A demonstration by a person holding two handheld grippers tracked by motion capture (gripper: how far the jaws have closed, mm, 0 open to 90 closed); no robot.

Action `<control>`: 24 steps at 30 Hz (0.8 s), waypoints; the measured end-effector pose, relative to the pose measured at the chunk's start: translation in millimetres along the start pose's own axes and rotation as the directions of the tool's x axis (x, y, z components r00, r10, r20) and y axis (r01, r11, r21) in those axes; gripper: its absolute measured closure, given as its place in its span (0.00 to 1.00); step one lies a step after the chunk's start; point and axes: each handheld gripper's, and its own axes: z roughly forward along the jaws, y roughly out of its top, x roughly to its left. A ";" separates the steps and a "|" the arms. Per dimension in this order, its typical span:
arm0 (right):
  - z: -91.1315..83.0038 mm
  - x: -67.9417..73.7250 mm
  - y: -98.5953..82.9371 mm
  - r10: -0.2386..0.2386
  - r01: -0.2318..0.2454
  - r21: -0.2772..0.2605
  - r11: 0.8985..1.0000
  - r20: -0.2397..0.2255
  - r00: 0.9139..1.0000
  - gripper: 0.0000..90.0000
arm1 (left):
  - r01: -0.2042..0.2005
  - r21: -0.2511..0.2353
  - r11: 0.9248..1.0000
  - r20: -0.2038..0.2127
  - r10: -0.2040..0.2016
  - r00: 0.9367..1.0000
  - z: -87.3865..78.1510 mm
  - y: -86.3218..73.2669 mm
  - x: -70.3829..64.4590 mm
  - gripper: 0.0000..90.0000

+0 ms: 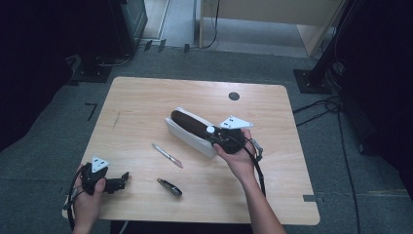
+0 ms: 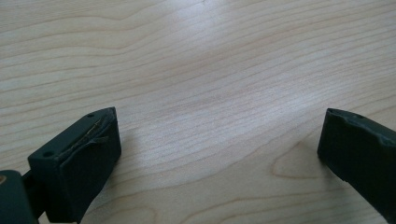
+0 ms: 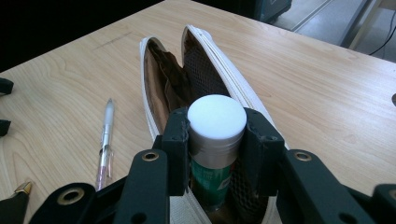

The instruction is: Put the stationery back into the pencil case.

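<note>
Right forearm reaches in from the near edge, angled up toward the middle of the pale wood-grain worktop (image 1: 146, 97), and the right tongs (image 3: 217, 140) are clamped on a small cylindrical tube with a flat white cap and green label (image 3: 216, 135), jaws pressing its two sides just below the cap. The tube stands cap-up in the near end of a long white zip-open pencil pouch with a brown lining and dark mesh pocket (image 3: 205, 56); the pouch's long axis runs diagonally, from centre toward the far left. Left hand rests low at the near left corner, its left tongs (image 2: 219, 149) spread wide over bare wood, gripping nothing. Between the hands lie a slim clear plastic pen (image 1: 167, 155), parallel to the pouch, and a short dark object with a gold tip (image 1: 169, 187) nearer the edge.
</note>
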 end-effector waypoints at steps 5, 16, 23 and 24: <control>1.2 -1.3 -1.4 0.012 -0.012 0.009 1.000 -0.006 1.000 0.72 | 0.000 0.000 1.000 0.001 0.000 1.000 0.0 0.0 0.0 0.00; -1.5 -3.7 -2.8 0.015 -0.015 0.004 1.000 -0.015 1.000 0.86 | 0.000 0.000 1.000 0.000 0.000 1.000 0.0 0.0 0.0 0.00; -7.5 -3.9 -2.0 0.019 -0.019 -0.015 1.000 -0.004 1.000 0.87 | 0.000 0.000 1.000 0.000 0.000 1.000 0.0 0.0 0.0 0.00; -8.7 -3.5 -2.1 0.019 -0.019 -0.017 1.000 -0.003 1.000 0.88 | 0.000 0.000 1.000 0.000 0.000 1.000 0.0 0.0 0.0 0.00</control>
